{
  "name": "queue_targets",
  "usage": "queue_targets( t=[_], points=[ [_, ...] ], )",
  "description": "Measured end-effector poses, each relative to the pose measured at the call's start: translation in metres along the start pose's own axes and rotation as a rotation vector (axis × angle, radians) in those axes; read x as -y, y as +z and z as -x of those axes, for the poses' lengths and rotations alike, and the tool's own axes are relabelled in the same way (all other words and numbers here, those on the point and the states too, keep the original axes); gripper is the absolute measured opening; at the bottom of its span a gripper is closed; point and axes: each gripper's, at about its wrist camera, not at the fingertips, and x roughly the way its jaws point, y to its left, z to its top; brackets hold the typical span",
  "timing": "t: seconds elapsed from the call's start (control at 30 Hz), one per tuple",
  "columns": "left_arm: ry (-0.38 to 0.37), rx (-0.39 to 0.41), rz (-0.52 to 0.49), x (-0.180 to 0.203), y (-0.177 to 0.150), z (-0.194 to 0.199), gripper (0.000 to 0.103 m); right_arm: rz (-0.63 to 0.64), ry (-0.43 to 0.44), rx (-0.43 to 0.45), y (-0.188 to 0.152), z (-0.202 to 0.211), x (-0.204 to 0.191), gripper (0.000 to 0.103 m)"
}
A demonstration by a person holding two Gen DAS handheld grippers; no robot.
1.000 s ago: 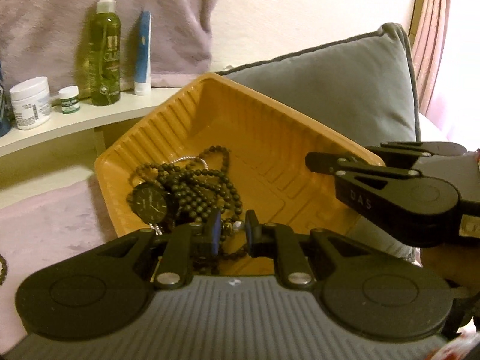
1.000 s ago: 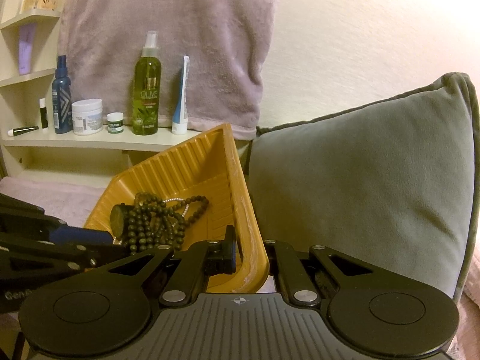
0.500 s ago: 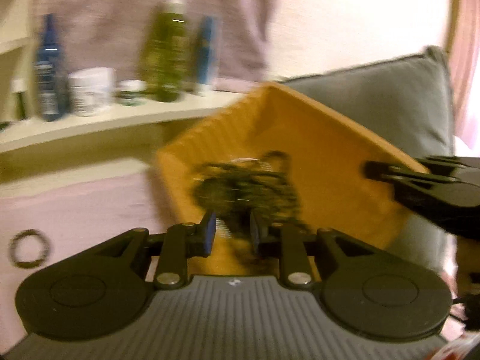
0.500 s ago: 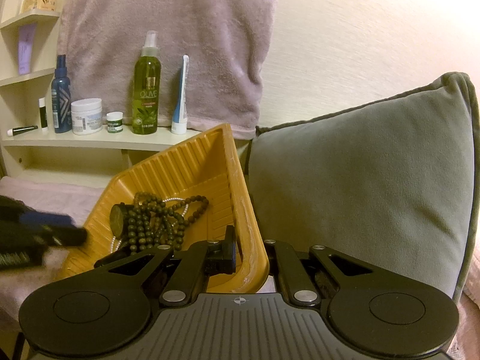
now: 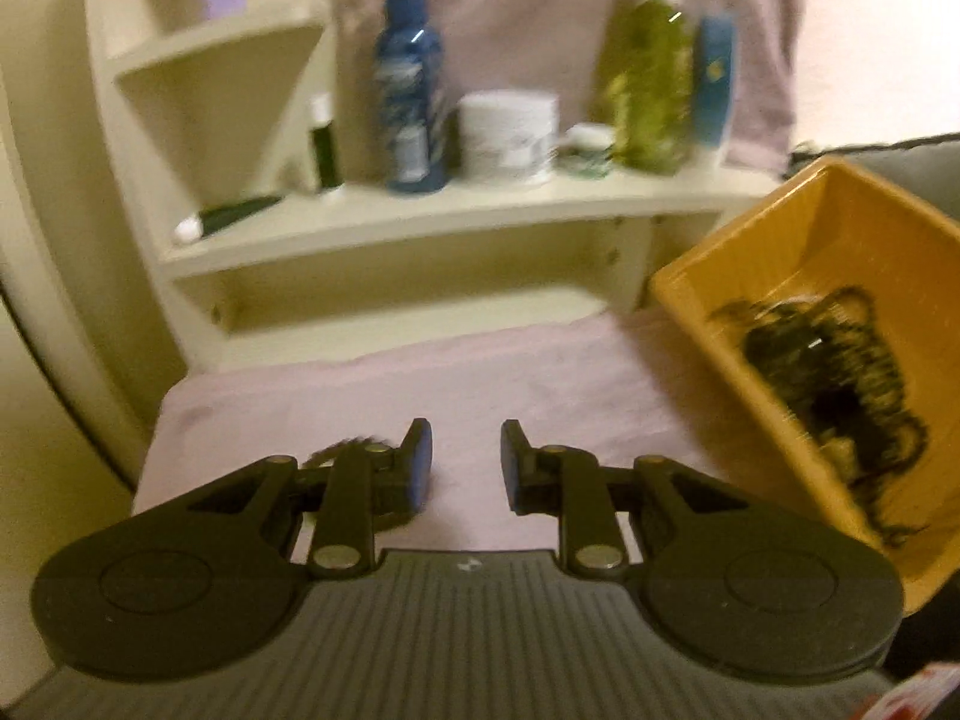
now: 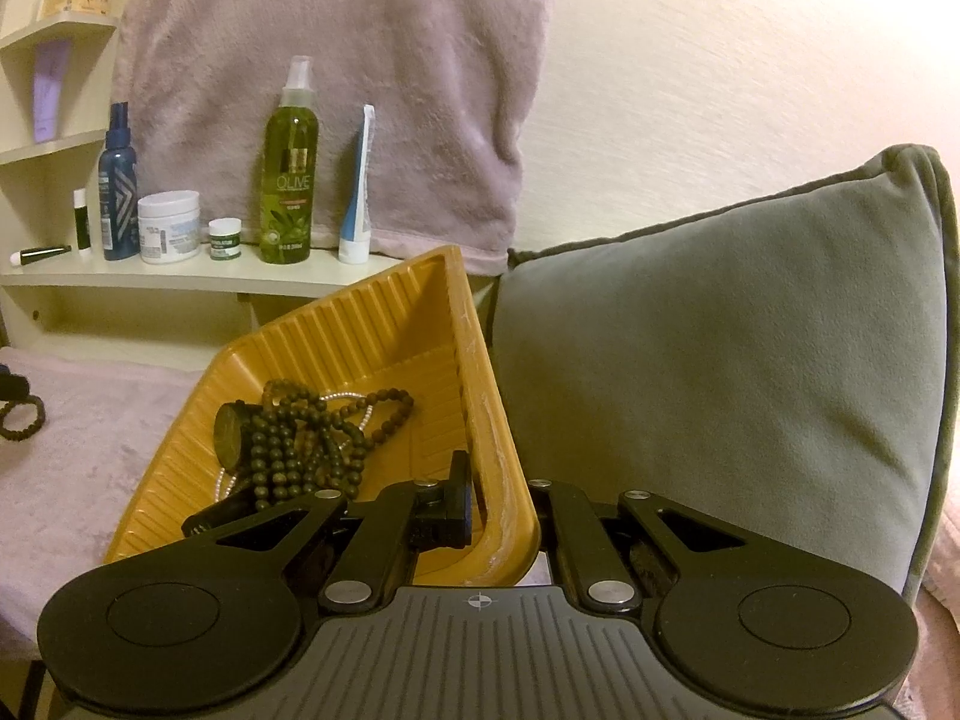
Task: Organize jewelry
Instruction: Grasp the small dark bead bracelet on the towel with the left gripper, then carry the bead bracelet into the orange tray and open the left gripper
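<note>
Most of the sorting was already behind you at this moment. The yellow tray [image 6: 384,324] held a tangle of dark bead strings [image 6: 312,444] with a watch [image 6: 228,435] at its nine o'clock edge and a thin pale chain threaded through the pile. What remained, as far as the views showed, was one bead bracelet [image 6: 24,417] lying on the pink blanket [image 5: 510,384], well outside the tray at about nine o'clock from it in the right wrist view.

Your right gripper [image 6: 498,510] was clamped on the tray's near corner: the rim sat between the two fingers, one inside the tray and one outside, and the tray stood tipped up against the grey cushion [image 6: 720,360].

Your left gripper [image 5: 462,462] had its jaws parted, having just widened a little, and nothing sat between them but bare blanket. In that blurred view a dark loop [image 5: 342,450] peeked out from behind the left finger [image 5: 417,468], at roughly nine o'clock from the gap; I took it to be the same bracelet, though the blur left that uncertain. So the piece lay just beside the fingers, not yet between them. From there the tray showed at about three o'clock.

I judged the job nearly done: collect the bracelet, drop it in with the rest.
</note>
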Motion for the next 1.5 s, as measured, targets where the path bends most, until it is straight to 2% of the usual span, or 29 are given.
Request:
queue_targets(
  t=[0.13,0.47,0.87,0.97,1.2,1.5],
  points=[
    [0.030,-0.025,-0.036,-0.008,-0.005,-0.010,0.021,-0.001,0.000,0.000,0.000,0.000,0.000,0.006],
    [0.025,-0.073,-0.085,-0.007,-0.013,-0.036,0.021,0.008,-0.003,-0.003,-0.002,-0.001,0.000,0.006],
    [-0.010,-0.100,-0.052,-0.013,-0.017,-0.049,0.015,0.011,-0.004,-0.005,-0.003,-0.001,0.000,0.006],
    [-0.016,-0.105,-0.018,-0.016,-0.016,-0.051,0.009,0.012,-0.005,-0.005,-0.003,-0.002,0.000,0.006],
    [0.011,-0.096,0.000,-0.015,-0.014,-0.044,0.006,0.011,-0.004,-0.004,-0.003,-0.002,0.001,0.006],
    [-0.009,-0.048,0.032,-0.009,0.002,-0.012,0.006,0.010,-0.002,-0.002,-0.004,-0.002,0.001,0.006]
  ],
)
